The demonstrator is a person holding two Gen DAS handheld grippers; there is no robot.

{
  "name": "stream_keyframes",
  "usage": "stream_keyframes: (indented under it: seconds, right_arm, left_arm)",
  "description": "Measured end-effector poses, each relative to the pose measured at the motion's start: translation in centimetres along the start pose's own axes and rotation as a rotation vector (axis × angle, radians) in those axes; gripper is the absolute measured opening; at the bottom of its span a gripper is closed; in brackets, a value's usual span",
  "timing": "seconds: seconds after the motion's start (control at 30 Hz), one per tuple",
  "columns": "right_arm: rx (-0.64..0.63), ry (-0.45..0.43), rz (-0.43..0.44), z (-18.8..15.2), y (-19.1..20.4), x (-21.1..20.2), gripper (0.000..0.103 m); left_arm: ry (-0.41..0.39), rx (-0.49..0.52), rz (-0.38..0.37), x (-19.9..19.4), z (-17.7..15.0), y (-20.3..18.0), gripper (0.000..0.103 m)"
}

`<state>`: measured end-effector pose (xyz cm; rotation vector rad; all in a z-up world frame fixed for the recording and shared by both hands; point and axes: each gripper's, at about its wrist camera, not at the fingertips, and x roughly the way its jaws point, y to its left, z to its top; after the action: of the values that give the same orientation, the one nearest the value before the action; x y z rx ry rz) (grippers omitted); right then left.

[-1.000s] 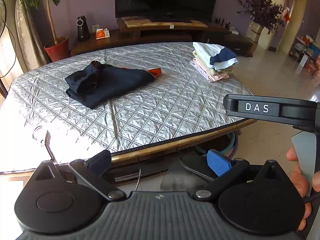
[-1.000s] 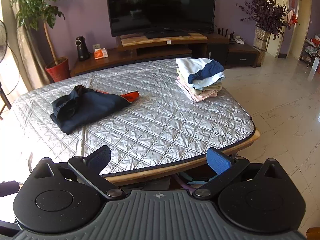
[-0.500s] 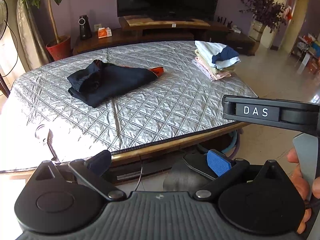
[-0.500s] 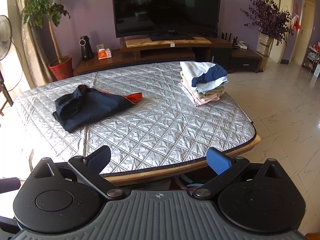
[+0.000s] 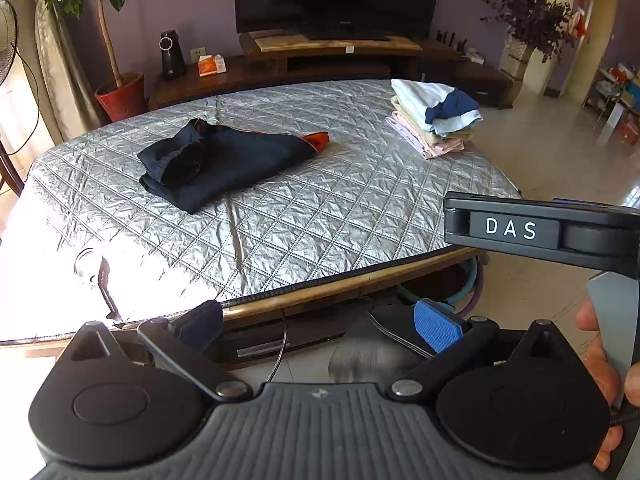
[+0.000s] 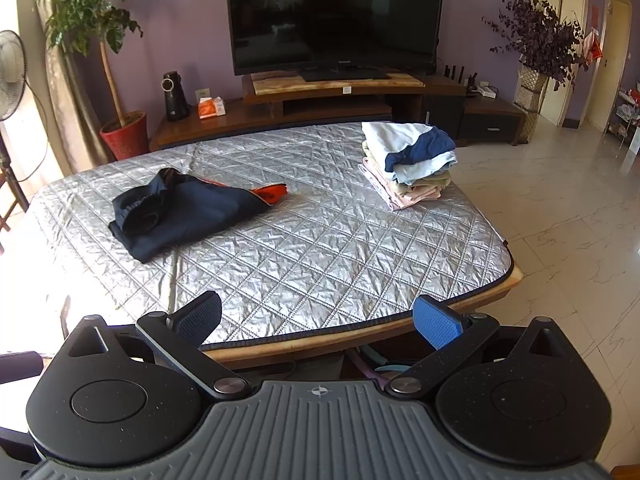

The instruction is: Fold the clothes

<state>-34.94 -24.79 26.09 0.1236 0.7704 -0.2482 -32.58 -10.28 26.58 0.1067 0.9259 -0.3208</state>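
Both my grippers are off the near edge of the quilted silver worktop (image 6: 320, 248). Left gripper (image 5: 318, 322): jaws wide, holding nothing. Right gripper (image 6: 318, 316): jaws wide, holding nothing. A navy garment (image 6: 184, 212) with orange trim lies rumpled at the worktop's left-centre. Well apart from it, a stack of folded clothes (image 6: 408, 164) sits at the far right.

Left gripper (image 5: 318, 326) bottom centre, jaws wide apart, empty; navy garment (image 5: 224, 164) upper left on quilted table (image 5: 320, 216), folded stack (image 5: 434, 118) upper right, right gripper (image 5: 540, 230) at right edge
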Motion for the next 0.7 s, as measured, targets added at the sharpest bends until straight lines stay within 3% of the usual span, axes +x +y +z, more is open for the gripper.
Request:
stream_keyframes:
  seconds: [0.5,0.7]
  right_arm:
    - [0.026,-0.034,-0.007,-0.2,-0.1,-1.8,0.103]
    - [0.009,-0.119,-0.002,0.0,-0.6,-2.5,0.103]
  left_arm:
    - [0.003,-0.015,0.024,0.4,-0.8,0.8,0.102]
    - [-0.038,-0.067,0.026,1.4,-1.1,3.1,0.102]
